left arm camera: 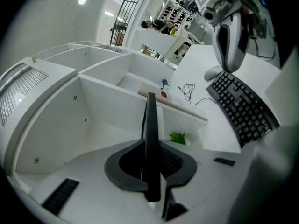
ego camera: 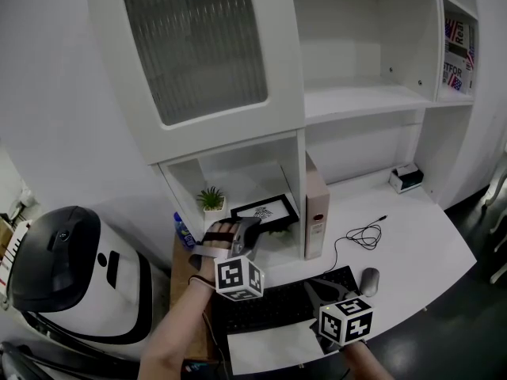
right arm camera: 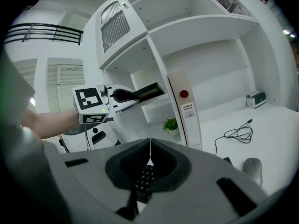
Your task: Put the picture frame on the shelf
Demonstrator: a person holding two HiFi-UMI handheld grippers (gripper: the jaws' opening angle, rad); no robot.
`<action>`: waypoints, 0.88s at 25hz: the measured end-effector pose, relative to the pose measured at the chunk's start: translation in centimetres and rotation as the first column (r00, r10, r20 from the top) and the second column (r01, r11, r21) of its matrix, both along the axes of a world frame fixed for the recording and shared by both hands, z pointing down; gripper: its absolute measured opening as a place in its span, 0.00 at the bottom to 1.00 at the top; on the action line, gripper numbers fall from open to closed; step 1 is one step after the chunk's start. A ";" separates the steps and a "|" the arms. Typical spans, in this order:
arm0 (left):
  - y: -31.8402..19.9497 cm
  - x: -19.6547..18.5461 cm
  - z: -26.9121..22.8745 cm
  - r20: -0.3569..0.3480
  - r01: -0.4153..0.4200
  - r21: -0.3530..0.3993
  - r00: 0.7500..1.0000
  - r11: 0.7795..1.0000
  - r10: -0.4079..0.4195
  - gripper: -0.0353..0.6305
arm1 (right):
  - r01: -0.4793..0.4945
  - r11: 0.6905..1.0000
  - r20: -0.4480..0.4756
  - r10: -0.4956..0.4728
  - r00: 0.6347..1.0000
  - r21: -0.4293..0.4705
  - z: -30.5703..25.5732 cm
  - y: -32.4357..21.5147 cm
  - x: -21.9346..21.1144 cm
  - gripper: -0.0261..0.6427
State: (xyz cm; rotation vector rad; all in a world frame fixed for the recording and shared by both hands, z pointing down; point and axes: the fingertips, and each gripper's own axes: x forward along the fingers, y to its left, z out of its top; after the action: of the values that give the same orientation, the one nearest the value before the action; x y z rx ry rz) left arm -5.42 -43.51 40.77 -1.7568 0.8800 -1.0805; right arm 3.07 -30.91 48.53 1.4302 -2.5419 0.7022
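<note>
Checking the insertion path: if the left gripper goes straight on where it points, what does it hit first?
The picture frame clamped in the left gripper's tongs leads into the open shelf compartment. Its back wall looks like first contact. The plant sits off to the side. Depth is unclear.

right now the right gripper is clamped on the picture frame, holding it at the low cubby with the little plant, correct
No: the left gripper is clamped on the picture frame; the left gripper view shows its edge between the jaws. The right gripper is shut on nothing. The frame is at the low cubby with the little plant.
</note>
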 end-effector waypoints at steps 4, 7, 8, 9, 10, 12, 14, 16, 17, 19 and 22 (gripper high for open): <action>-0.6 -0.2 0.3 0.001 -0.006 -0.013 1.000 1.000 0.006 0.13 | 0.000 1.000 0.000 0.000 1.000 -0.004 0.1 -0.1 -0.1 0.04; -1.0 -0.3 0.5 -0.010 -0.002 -0.024 1.000 1.000 0.001 0.14 | 0.002 1.000 0.000 -0.002 1.000 -0.008 0.2 -0.2 -0.2 0.04; -1.1 -0.3 0.4 -0.013 -0.001 -0.024 1.000 1.000 0.000 0.14 | 0.002 1.000 0.000 -0.002 1.000 -0.009 0.3 -0.3 -0.1 0.04; -1.2 -0.3 0.4 -0.017 0.000 -0.023 1.000 1.000 0.000 0.14 | 0.002 1.000 0.000 -0.002 1.000 -0.010 0.3 -0.4 -0.1 0.04; -1.4 -0.3 0.3 -0.018 0.000 -0.024 1.000 1.000 -0.001 0.14 | 0.002 1.000 0.000 -0.002 1.000 -0.011 0.4 -0.4 -0.1 0.04; -1.6 -0.2 0.1 -0.019 -0.003 -0.027 1.000 1.000 0.002 0.14 | 0.001 1.000 0.001 -0.001 1.000 -0.014 0.5 -0.5 -0.1 0.04; -1.8 -0.1 0.0 -0.019 -0.006 -0.038 1.000 0.999 0.006 0.14 | 0.001 1.000 0.002 -0.001 1.000 -0.014 0.4 -0.6 -0.1 0.04; -1.9 -0.1 0.0 -0.019 -0.007 -0.049 1.000 0.999 0.006 0.14 | 0.003 1.000 0.002 -0.003 1.000 -0.015 0.4 -0.6 -0.2 0.04; -1.9 -0.1 0.0 -0.017 -0.007 -0.055 1.000 0.998 0.006 0.14 | 0.004 1.000 0.001 -0.004 1.000 -0.016 0.4 -0.6 -0.2 0.04; -2.0 -0.1 0.1 -0.013 -0.003 -0.071 1.000 0.997 0.002 0.14 | 0.004 1.000 -0.001 -0.004 1.000 -0.018 0.5 -0.7 -0.1 0.04; -2.0 -0.2 0.2 0.002 0.005 -0.104 1.000 0.995 -0.005 0.14 | 0.004 1.000 -0.004 -0.004 1.000 -0.020 0.6 -0.8 0.0 0.04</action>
State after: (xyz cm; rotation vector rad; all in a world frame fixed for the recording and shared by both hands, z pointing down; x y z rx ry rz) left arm -5.57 -45.50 40.99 -1.8398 0.8401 -1.1494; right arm 3.05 -31.70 49.09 1.4188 -2.5263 0.7219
